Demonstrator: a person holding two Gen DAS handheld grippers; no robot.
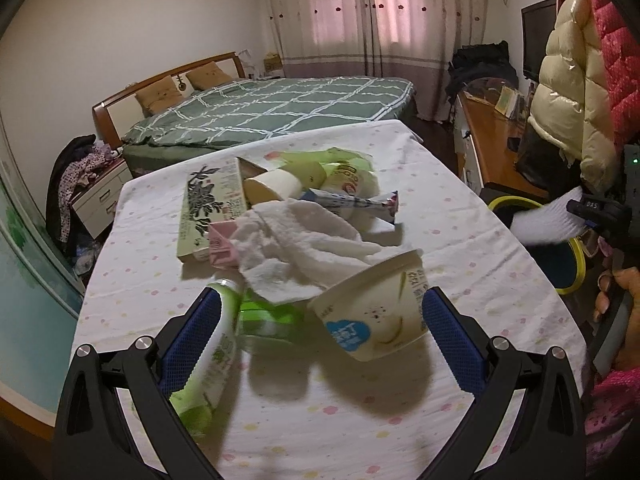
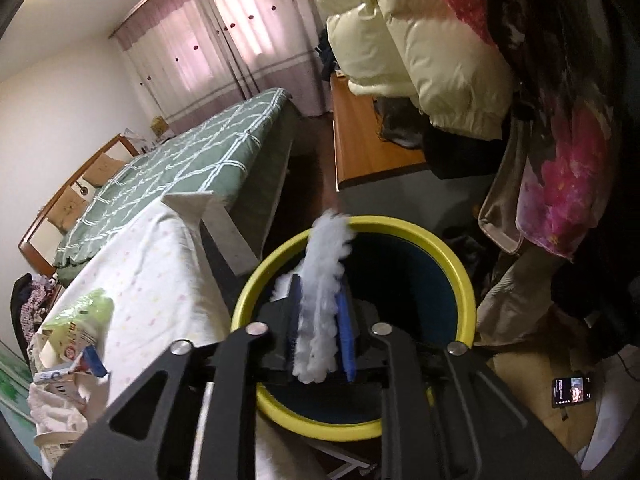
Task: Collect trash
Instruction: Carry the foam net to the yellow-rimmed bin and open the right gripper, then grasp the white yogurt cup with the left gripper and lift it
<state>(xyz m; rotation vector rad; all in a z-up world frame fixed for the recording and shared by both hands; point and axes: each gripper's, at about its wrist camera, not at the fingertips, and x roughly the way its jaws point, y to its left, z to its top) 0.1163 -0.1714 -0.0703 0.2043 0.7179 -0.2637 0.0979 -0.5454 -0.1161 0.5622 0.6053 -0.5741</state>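
Observation:
A pile of trash lies on the cloth-covered table (image 1: pixel 460 208): a white yogurt cup (image 1: pixel 376 308) on its side, crumpled white tissue (image 1: pixel 304 248), a green and white bottle (image 1: pixel 216 356), a green patterned box (image 1: pixel 208 204), a paper cup (image 1: pixel 276 188) and wrappers. My left gripper (image 1: pixel 320 320) is open, its blue pads either side of the yogurt cup and bottle. My right gripper (image 2: pixel 320 320) is shut on a wad of white tissue (image 2: pixel 320 280) and holds it over the yellow-rimmed bin (image 2: pixel 460 268), which also shows in the left wrist view (image 1: pixel 576 264).
A bed with a green checked cover (image 1: pixel 272 108) stands beyond the table. A wooden desk (image 1: pixel 492 140) and hanging padded coats (image 1: pixel 568 92) are at the right, close to the bin. A phone (image 2: pixel 570 392) lies on the floor.

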